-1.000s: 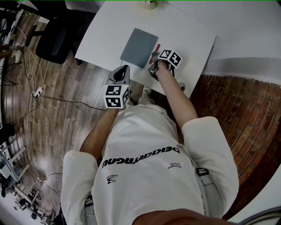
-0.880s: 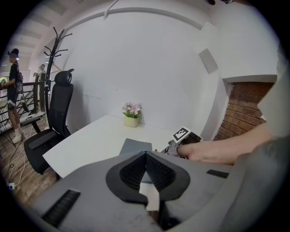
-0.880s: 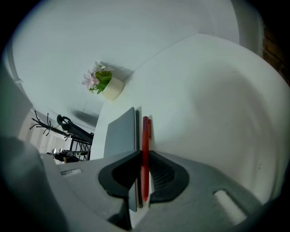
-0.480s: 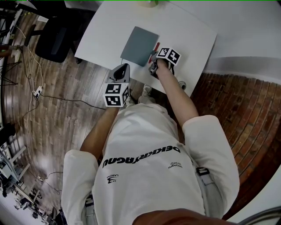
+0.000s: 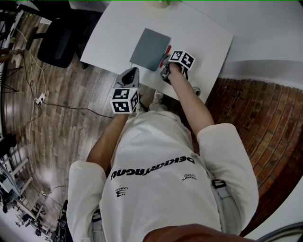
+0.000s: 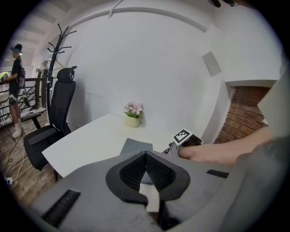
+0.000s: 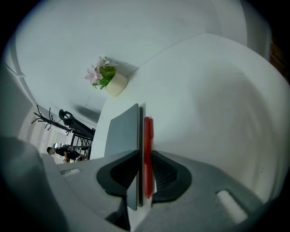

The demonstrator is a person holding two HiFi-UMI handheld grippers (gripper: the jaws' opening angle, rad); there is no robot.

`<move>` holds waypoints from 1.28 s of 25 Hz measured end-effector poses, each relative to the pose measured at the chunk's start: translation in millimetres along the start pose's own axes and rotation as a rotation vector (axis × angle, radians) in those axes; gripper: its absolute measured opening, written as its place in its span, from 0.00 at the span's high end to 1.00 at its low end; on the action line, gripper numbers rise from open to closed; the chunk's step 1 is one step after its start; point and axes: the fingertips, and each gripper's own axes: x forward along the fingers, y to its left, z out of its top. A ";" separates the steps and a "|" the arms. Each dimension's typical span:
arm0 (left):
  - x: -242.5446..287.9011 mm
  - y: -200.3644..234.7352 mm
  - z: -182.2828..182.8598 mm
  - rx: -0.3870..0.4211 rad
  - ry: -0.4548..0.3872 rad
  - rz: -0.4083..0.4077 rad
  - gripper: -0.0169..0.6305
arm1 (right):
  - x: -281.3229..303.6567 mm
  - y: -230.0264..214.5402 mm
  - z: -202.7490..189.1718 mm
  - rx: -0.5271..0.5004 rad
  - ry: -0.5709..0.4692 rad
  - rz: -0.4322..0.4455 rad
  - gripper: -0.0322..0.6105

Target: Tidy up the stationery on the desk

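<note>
Right claw (image 7: 145, 155) just opened around red pen (image 7: 147, 133).

pot (image 5: 161, 3) cut at top, red pen (image 5: 167, 50) end hidden, bg person (image 6: 16, 86) tiny

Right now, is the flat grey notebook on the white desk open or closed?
Closed: the flat grey notebook lies with one plain cover up, no pages showing.
</note>
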 end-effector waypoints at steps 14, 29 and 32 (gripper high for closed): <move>-13.7 -13.7 13.0 0.008 -0.042 -0.023 0.98 | -54.1 21.4 11.4 -0.035 -0.095 0.112 0.83; -29.0 -47.7 48.9 -0.002 -0.110 -0.070 0.98 | -167.5 86.4 13.1 -0.250 -0.307 0.320 0.86; -28.6 -53.8 57.4 0.015 -0.133 -0.077 0.98 | -185.5 97.7 16.0 -0.373 -0.380 0.325 0.88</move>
